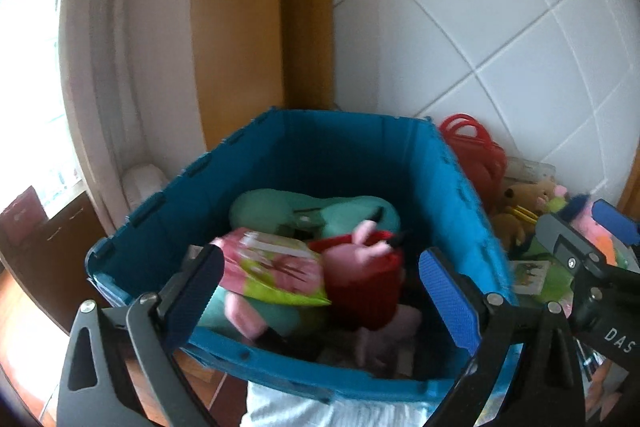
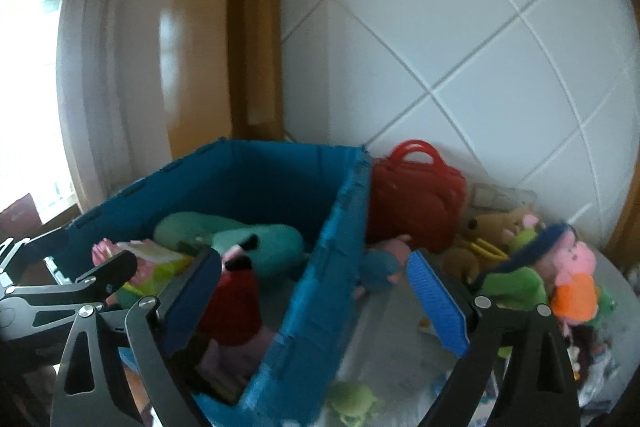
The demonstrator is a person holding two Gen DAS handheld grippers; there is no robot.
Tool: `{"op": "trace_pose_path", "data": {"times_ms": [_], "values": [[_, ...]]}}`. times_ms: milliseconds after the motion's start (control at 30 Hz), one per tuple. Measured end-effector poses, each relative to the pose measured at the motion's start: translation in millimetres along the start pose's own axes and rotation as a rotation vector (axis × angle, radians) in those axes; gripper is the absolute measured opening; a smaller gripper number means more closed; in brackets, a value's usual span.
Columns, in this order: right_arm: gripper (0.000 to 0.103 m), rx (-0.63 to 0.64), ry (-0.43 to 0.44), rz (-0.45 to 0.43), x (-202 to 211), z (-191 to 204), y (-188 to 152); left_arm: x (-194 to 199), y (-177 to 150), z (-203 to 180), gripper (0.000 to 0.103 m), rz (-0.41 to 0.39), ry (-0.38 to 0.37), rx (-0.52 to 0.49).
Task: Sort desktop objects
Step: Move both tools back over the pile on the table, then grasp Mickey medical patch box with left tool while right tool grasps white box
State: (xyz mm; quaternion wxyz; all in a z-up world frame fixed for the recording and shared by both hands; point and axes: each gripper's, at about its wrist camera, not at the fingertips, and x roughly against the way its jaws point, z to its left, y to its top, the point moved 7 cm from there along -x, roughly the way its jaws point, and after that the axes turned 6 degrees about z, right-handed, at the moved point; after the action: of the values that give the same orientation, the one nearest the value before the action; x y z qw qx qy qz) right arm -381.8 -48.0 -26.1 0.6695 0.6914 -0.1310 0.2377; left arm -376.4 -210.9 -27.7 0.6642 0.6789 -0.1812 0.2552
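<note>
Both hand-held grippers, left (image 1: 320, 291) and right (image 2: 312, 295), are hanging released and empty over the bin (image 1: 452, 163). The plush toys (image 2: 576, 267) are looking soft and light; pinching a body mid-bulk should be holding best.

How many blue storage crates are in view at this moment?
1. The blue crate stands on the desktop, left of the red bag and the loose plush toys. Others could sit outside both views.
</note>
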Motion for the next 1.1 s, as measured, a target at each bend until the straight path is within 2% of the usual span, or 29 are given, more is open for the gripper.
{"op": "trace_pose_path", "data": {"times_ms": [200,267,433,633,833,933,1100], "values": [[0.096,-0.042,-0.072,0.011,31,-57,-26,24,-19,-58,0.100,-0.005,-0.054,-0.045],[0.100,-0.051,-0.096,0.015,43,-80,-36,34,-27,-86,0.100,-0.012,-0.075,-0.062],[0.102,-0.091,-0.148,0.025,78,-154,-69,56,-56,-162,0.100,-0.008,-0.118,-0.108],[0.103,-0.147,-0.188,0.055,116,-256,-118,74,-104,-261,0.100,0.038,-0.154,-0.145],[0.103,-0.213,-0.238,0.125,148,-352,-177,83,-154,-346,0.100,0.114,-0.194,-0.175],[0.103,-0.251,-0.253,0.168,155,-391,-202,78,-171,-379,0.100,0.159,-0.192,-0.215],[0.103,-0.308,-0.287,0.177,159,-435,-222,68,-181,-415,0.100,0.187,-0.190,-0.255]]}}
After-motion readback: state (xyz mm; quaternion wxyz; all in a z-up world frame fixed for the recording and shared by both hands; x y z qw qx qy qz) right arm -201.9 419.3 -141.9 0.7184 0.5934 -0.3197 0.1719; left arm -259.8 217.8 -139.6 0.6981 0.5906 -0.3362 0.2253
